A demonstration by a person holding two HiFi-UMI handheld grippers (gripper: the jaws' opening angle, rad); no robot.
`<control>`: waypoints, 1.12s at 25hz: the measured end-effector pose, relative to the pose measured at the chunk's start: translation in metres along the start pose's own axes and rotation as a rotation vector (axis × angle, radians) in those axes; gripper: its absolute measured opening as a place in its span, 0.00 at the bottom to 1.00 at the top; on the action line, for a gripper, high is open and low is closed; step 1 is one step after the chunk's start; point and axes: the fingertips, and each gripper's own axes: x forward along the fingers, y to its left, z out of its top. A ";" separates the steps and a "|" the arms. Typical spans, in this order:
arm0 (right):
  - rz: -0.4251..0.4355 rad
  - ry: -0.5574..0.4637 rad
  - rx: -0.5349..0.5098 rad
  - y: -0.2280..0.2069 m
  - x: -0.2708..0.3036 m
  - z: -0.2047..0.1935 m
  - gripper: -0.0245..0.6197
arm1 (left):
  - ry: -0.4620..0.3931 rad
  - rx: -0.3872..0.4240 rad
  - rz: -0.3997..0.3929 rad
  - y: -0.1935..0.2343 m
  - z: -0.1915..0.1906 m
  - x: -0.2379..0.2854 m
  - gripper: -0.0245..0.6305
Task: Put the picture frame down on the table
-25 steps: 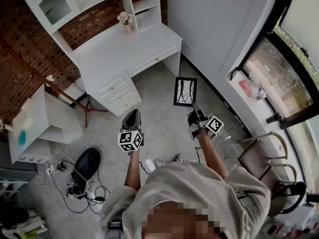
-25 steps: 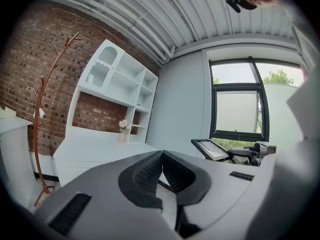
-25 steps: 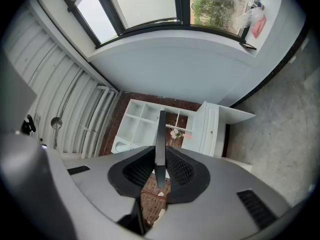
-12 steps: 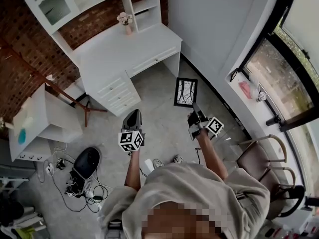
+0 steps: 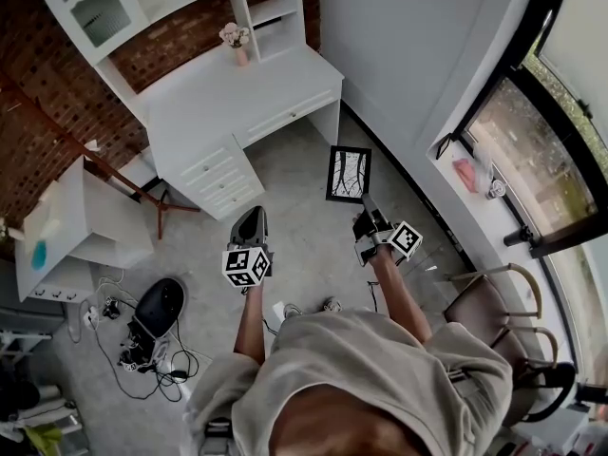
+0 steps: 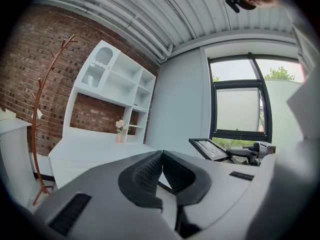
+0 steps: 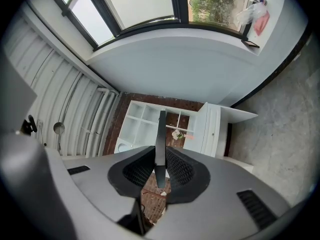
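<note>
The black picture frame (image 5: 349,174) hangs upright over the grey floor, with my right gripper (image 5: 364,202) shut on its lower edge. In the right gripper view the frame (image 7: 160,134) shows edge-on, pinched between both pads. My left gripper (image 5: 252,217) is held out beside it to the left, shut and empty, its pads (image 6: 150,171) meeting at the tips. From the left gripper view the frame (image 6: 210,149) lies off to the right. The white desk (image 5: 237,98) stands ahead against the brick wall, with a small flower vase (image 5: 237,41) at its back.
A wooden coat rack (image 5: 114,174) and a low white cabinet (image 5: 71,226) stand at the left. Cables and a black device (image 5: 157,312) lie on the floor. A chair (image 5: 494,302) and the window sill (image 5: 484,174) are at the right. Shelves (image 5: 275,8) rise over the desk.
Both grippers and the held frame have shifted slightly up and left in the head view, toward the desk. The grip on the frame is the same.
</note>
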 end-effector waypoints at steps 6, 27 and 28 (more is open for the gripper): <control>-0.001 0.012 0.001 -0.009 -0.004 0.015 0.17 | 0.003 -0.005 -0.002 -0.019 -0.006 0.013 0.06; -0.029 -0.026 0.008 -0.052 0.071 0.053 0.17 | 0.018 -0.007 -0.077 0.003 -0.010 0.122 0.06; -0.029 -0.028 0.008 -0.053 0.081 0.054 0.17 | 0.016 -0.008 -0.082 0.008 -0.008 0.132 0.06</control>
